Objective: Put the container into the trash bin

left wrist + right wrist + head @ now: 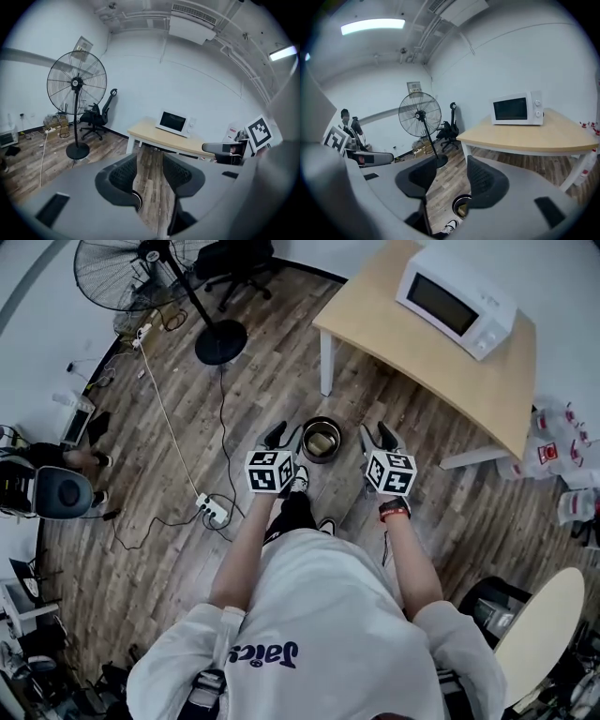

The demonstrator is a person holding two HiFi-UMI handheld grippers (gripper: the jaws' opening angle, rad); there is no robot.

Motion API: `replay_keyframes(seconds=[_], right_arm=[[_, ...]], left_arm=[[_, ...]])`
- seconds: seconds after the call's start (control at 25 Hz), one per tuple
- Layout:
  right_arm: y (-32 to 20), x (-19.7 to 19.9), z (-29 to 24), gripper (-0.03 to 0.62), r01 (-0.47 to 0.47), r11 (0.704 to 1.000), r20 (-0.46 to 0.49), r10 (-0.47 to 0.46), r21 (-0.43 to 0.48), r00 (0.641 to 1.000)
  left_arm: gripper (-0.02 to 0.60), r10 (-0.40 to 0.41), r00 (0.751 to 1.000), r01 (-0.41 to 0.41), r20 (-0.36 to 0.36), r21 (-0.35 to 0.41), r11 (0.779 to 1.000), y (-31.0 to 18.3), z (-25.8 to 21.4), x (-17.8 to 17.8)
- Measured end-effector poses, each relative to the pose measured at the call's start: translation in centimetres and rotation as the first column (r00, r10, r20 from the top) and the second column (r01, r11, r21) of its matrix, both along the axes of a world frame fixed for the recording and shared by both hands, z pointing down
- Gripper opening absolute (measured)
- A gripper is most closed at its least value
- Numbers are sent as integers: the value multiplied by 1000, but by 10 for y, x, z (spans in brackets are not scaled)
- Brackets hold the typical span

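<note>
The container, one yellowish piece, lies inside the trash bin on the wooden floor, just ahead of my shoe and between my two tools.

I carry two of them. My left hand-held gripper has its jaws well apart with nothing between them, only floorboards showing through the gap. My right hand-held gripper stands the same way, jaws spread and empty; in its own view the bin with the container shows low down, under the right jaw. Each tool bears one cube with black-and-white square markers, and neither tool touches the bin.

Farther out there is one desk with a pale wood top and white legs, and on it a single white microwave. To the left stands one large pedestal fan on a round black base, with one black office chair behind it. One white power strip lies on the floor, a cable running off from it. By the wall to the right is a cluster of clear packs with red labels, too small for me to read. Dark lettering crosses my shirt; I cannot read it surely.
</note>
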State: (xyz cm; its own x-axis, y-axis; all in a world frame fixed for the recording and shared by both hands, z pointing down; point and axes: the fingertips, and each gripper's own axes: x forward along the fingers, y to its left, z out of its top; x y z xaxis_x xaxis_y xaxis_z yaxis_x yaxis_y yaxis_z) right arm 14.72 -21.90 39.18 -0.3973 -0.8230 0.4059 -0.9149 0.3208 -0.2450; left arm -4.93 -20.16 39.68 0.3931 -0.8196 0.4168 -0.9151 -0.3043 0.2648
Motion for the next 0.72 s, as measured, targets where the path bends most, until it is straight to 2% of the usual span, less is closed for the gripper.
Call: replay_keyframes(seconds=[0.28,0.48,0.72], right_arm=[[7,-4,-54,197,8,996,32,-11,94,999],[13,-11,-85,172,15,988,42,-22,157,999],[22,-2,-104,116,-6,982,53,-4,189,999]], left_arm=[[157,10,1000,-13,26,134,991,2,-62,11],[115,-5,998,-8,55,239,971,8,-101,8],[51,-20,999,8,41,272,962,18,-123,8]])
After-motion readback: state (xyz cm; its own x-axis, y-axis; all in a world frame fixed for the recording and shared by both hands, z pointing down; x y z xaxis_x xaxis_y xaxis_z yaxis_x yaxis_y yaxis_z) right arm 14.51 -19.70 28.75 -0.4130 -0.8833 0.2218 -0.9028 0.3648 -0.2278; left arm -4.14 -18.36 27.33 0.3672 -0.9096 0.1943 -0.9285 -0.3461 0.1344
